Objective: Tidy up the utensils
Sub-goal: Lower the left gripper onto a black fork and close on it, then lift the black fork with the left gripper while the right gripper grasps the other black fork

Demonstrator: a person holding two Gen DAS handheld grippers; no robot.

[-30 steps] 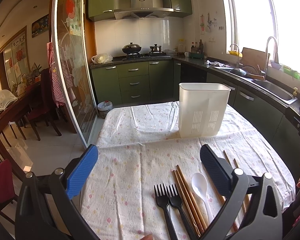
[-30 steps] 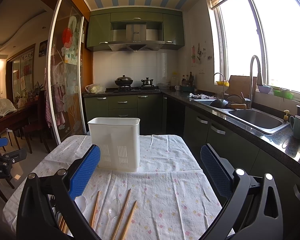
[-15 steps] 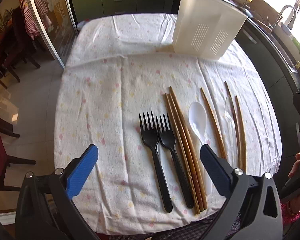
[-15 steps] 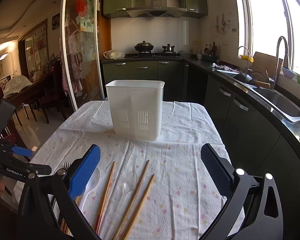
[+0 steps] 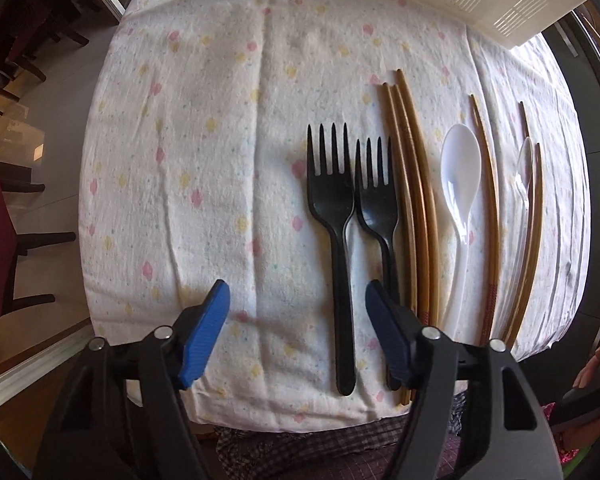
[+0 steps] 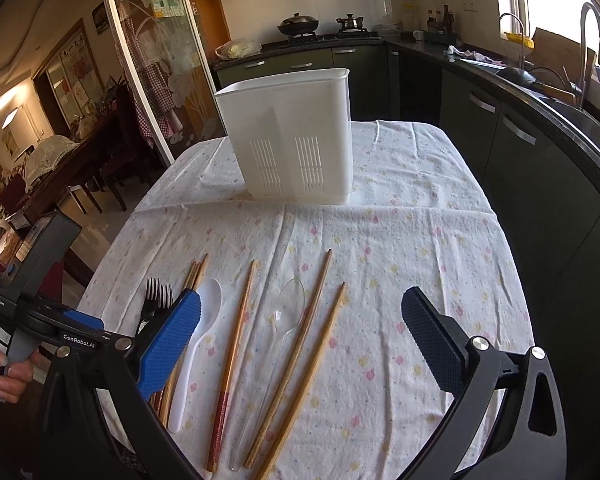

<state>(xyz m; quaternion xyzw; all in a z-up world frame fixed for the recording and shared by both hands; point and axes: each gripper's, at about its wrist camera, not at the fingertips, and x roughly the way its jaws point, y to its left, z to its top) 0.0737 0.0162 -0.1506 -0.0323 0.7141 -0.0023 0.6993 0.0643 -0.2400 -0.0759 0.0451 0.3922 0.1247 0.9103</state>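
My left gripper (image 5: pixel 298 334) points down over the near edge of the flowered cloth (image 5: pixel 204 128); its jaws have just been closing and stand partly spread, pads off everything, with the handle of the left black fork (image 5: pixel 334 216) between them; the second black fork (image 5: pixel 378 216) lies just beside it, then three chopsticks (image 5: pixel 418 208), the white spoon (image 5: pixel 460 176) and the clear spoon (image 6: pixel 288 312); my right gripper (image 6: pixel 300 328) hangs wide open above them, empty; the white caddy (image 6: pixel 292 140) stands upright at the far side
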